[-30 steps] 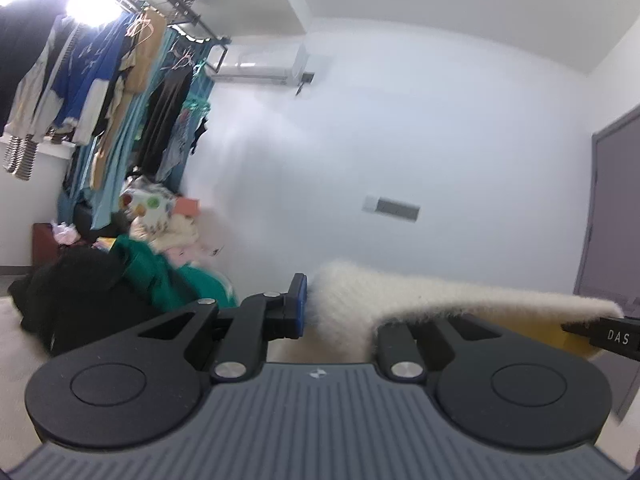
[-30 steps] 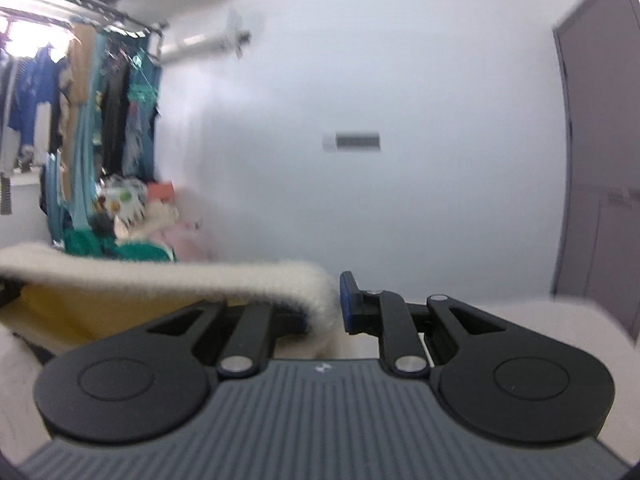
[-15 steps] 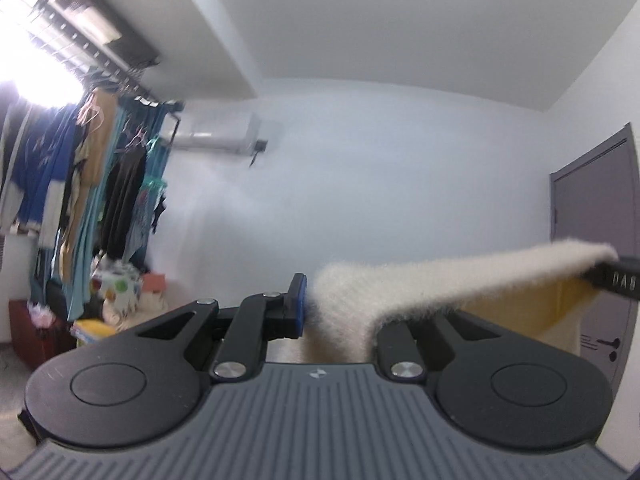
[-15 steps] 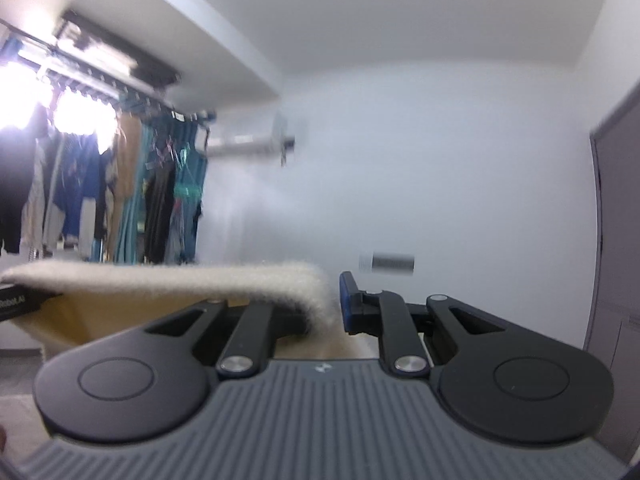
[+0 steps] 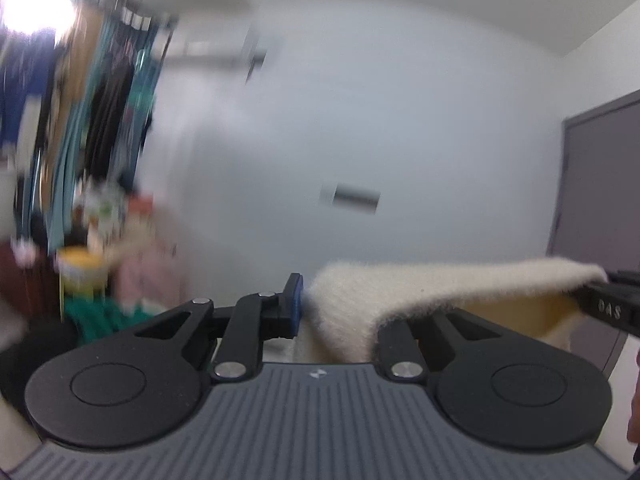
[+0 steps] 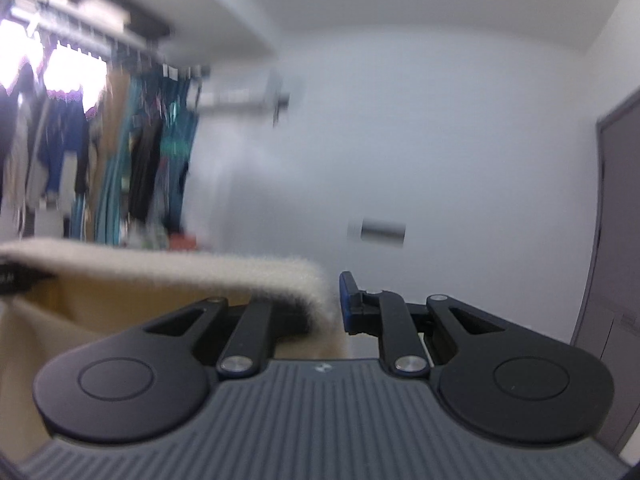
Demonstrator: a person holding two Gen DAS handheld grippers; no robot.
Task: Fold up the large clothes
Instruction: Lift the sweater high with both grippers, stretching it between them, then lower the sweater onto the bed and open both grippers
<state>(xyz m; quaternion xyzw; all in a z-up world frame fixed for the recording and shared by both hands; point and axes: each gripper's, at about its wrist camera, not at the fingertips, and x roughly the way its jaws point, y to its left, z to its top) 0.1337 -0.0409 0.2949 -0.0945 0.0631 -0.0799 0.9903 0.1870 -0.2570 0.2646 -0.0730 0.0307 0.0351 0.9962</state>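
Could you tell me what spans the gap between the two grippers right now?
The fuzzy cream garment stretches from the left gripper to the right gripper; both wrist views show it.

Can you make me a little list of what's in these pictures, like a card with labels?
held thing: fluffy cream garment, yellowish on its underside, stretched between both grippers
left gripper: shut on one end of the garment
right gripper: shut on the other end
left side of room: hanging clothes on a rail, blurred
below them: pile of clothes
back: white wall with air conditioner
right side: grey door
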